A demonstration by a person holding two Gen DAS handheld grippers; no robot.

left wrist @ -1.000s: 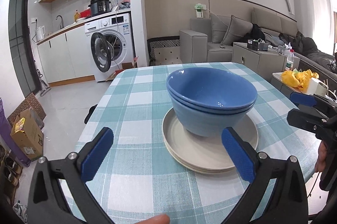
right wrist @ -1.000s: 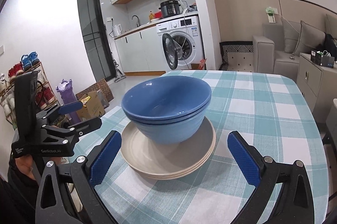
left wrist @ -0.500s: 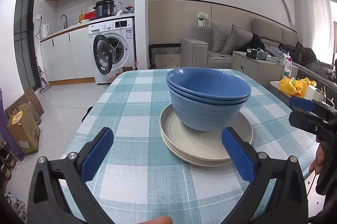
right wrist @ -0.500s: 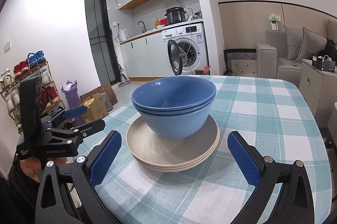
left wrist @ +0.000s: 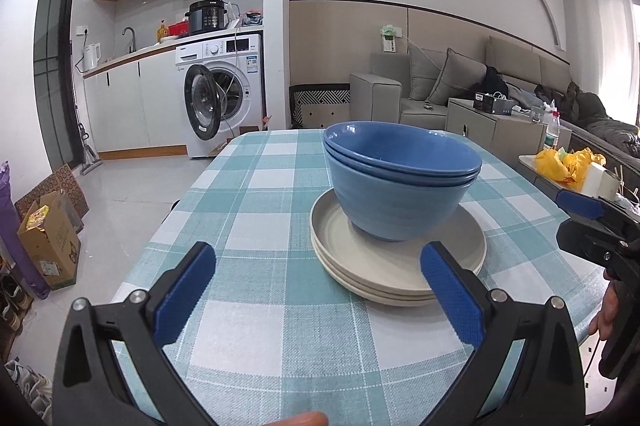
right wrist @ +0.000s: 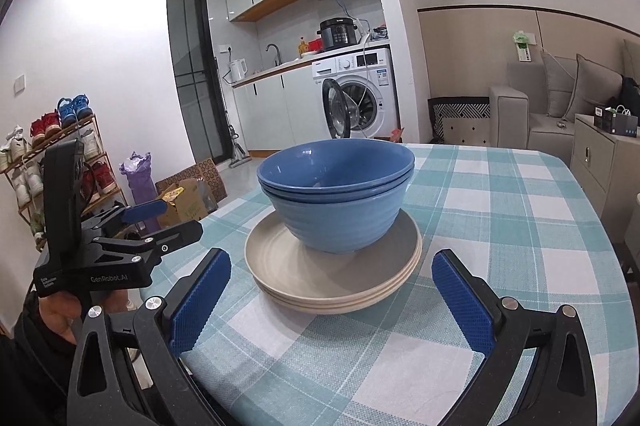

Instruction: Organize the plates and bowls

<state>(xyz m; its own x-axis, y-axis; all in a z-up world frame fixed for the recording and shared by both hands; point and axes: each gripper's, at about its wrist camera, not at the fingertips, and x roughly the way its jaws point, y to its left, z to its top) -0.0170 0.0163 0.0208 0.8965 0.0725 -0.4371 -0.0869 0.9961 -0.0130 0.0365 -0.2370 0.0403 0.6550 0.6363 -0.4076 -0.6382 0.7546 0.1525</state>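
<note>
Both cameras have dropped lower; left gripper (left wrist: 318, 290) and right gripper (right wrist: 330, 300) stay spread, empty, facing nested blue bowls (right wrist: 336, 193) on stacked beige plates (right wrist: 332, 278).

Glossy blue bowls (left wrist: 400, 181), matt cream plates (left wrist: 396, 266), woven cloth tablecloth (left wrist: 256, 193)

"GenRobot.AI" on the left gripper (right wrist: 160, 222)
</note>
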